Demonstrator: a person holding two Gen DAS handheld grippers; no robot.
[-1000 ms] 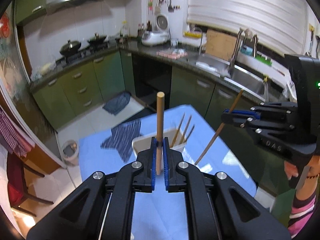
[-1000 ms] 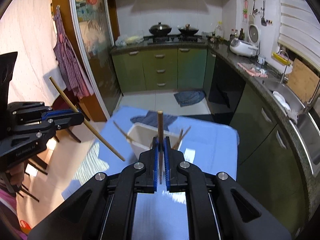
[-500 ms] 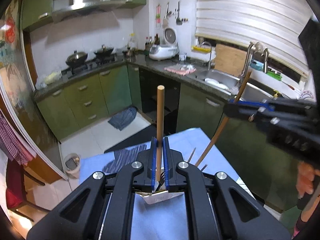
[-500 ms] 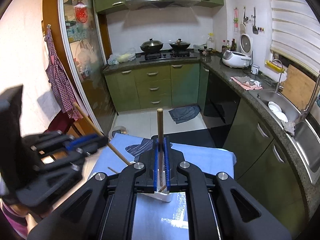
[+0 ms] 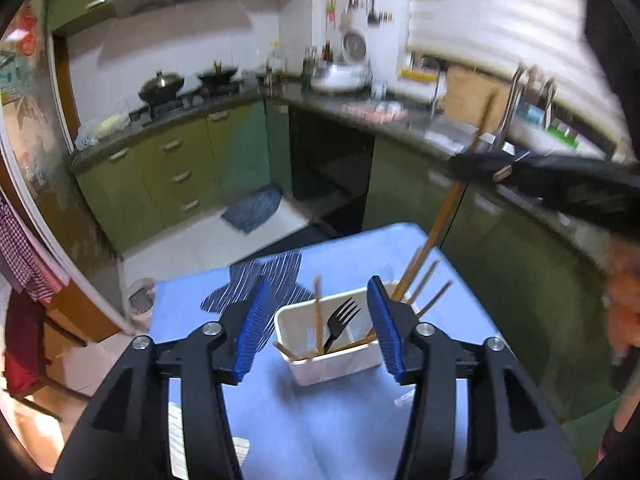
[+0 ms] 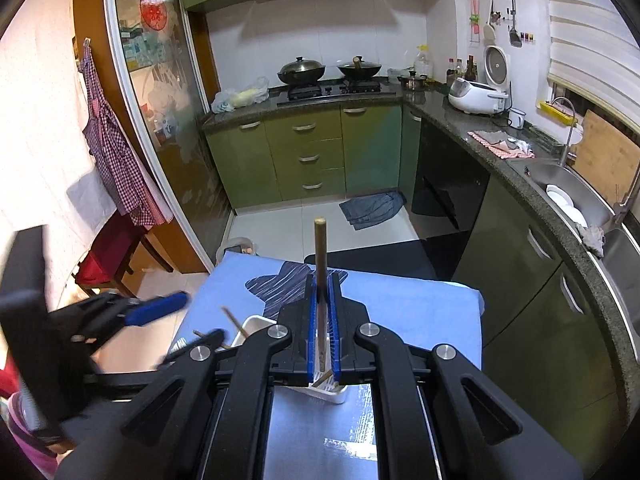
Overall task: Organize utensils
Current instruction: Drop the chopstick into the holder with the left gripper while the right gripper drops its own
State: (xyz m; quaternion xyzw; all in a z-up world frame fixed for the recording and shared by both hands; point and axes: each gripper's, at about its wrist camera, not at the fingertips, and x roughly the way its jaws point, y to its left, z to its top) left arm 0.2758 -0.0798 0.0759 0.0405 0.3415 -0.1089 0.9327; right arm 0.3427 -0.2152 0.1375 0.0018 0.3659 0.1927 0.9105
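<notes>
Blue table; right claw pinches chopstick upright.

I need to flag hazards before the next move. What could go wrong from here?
The right claw is shut on a chopstick above the white holder; released off line, it could miss and land on the blue table. The holder already has leaning chopsticks and a black fork that may deflect it. The open left claw flanks the holder and might nudge it.

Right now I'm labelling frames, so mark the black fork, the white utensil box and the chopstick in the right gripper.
black fork [image 5: 343,315]: left wrist view, tines.
white utensil box [image 5: 334,366]: left wrist view, front wall.
chopstick [image 6: 321,254]: right wrist view, upper shaft.
</notes>
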